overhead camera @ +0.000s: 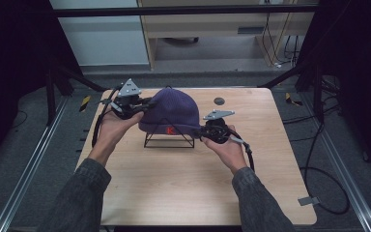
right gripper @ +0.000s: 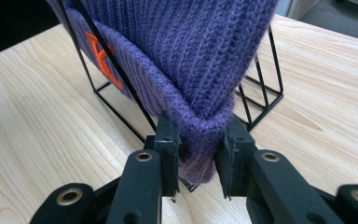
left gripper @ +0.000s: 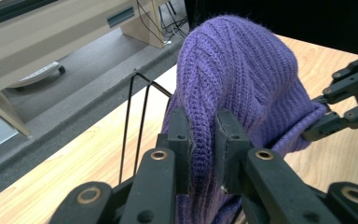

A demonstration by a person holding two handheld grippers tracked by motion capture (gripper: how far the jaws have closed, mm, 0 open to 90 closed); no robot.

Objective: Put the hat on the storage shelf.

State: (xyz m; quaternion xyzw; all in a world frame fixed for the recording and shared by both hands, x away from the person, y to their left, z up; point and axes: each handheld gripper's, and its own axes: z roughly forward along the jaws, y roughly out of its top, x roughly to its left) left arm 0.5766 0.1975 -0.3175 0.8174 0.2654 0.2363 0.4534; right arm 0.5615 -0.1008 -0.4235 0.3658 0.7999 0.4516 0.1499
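The purple hat (overhead camera: 170,110) sits draped over a black wire stand (overhead camera: 169,137) near the far middle of the counter (overhead camera: 174,193). The knit could snag on the stand's wires, and a pull from either side would likely drag or tip that light frame. The left gripper (overhead camera: 142,106) has its fingers (left gripper: 182,140) clamped on a fold at the hat's left side; the right gripper (overhead camera: 204,132) pinches the cuff at its right edge, fingers (right gripper: 168,140) closed on the knit.

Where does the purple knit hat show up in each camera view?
High view: purple hat at table centre, over the wire stand.
Left gripper view: upper centre, pinched between the jaws.
Right gripper view: top centre, cuff pinched between the jaws.
Shared landmark: the wire stand.
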